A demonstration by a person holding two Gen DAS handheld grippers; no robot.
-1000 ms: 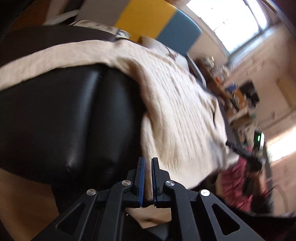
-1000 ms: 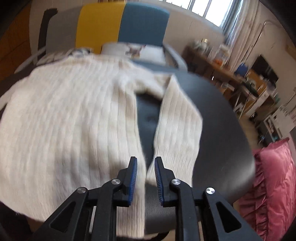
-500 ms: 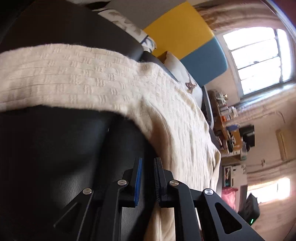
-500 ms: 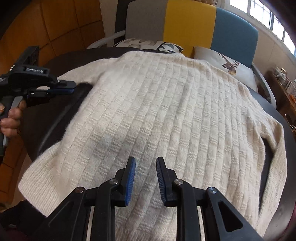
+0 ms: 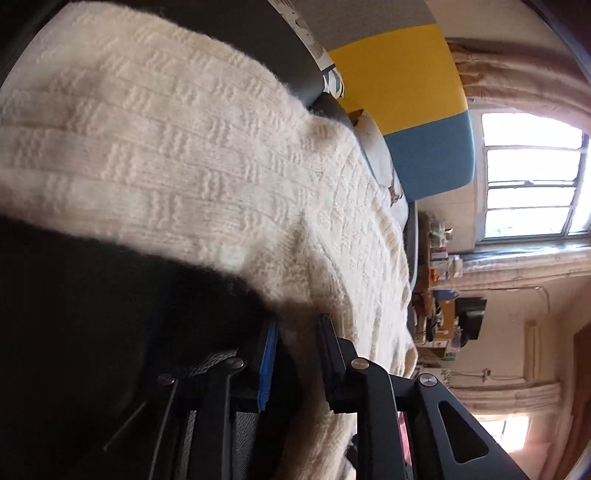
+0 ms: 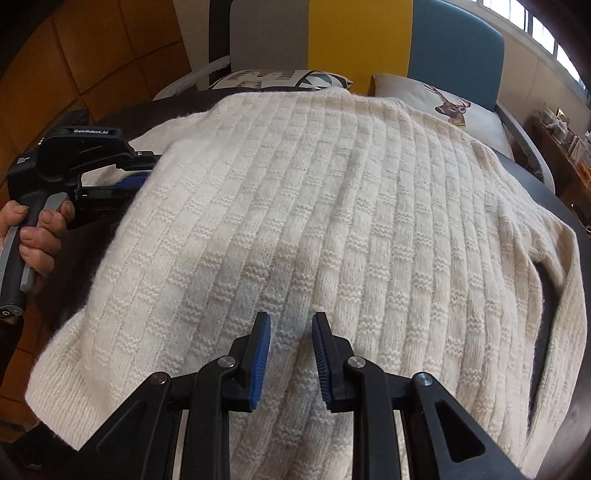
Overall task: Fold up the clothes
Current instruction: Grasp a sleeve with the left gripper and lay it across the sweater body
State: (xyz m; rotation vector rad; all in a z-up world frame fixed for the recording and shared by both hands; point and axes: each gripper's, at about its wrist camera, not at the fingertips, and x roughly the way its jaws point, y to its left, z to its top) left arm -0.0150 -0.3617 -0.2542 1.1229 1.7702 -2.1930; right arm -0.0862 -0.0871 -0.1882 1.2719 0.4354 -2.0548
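Observation:
A cream knit sweater (image 6: 332, 221) lies spread flat on a black round table (image 6: 546, 192), one sleeve (image 6: 554, 314) folded down along its right side. My right gripper (image 6: 291, 325) hovers open just over the sweater's lower middle, nothing between its blue pads. In the left wrist view the sweater (image 5: 184, 147) fills the upper frame, and its fuzzy edge where sleeve meets body lies between the fingers of my left gripper (image 5: 297, 321), which stands open at the table (image 5: 92, 314) surface. The right wrist view shows the left gripper (image 6: 144, 171) at the sweater's left edge.
A sofa back (image 6: 358, 33) in grey, yellow and blue stands behind the table, with a patterned pillow (image 6: 280, 79) and a deer pillow (image 6: 450, 107). A person's hand (image 6: 40, 236) holds the left gripper's handle. A cluttered desk (image 5: 443, 288) sits below a window (image 5: 532, 173).
The left gripper has pushed in onto the sweater's edge and its fingers have spread apart. The right gripper swung from the right sleeve to over the sweater's body.

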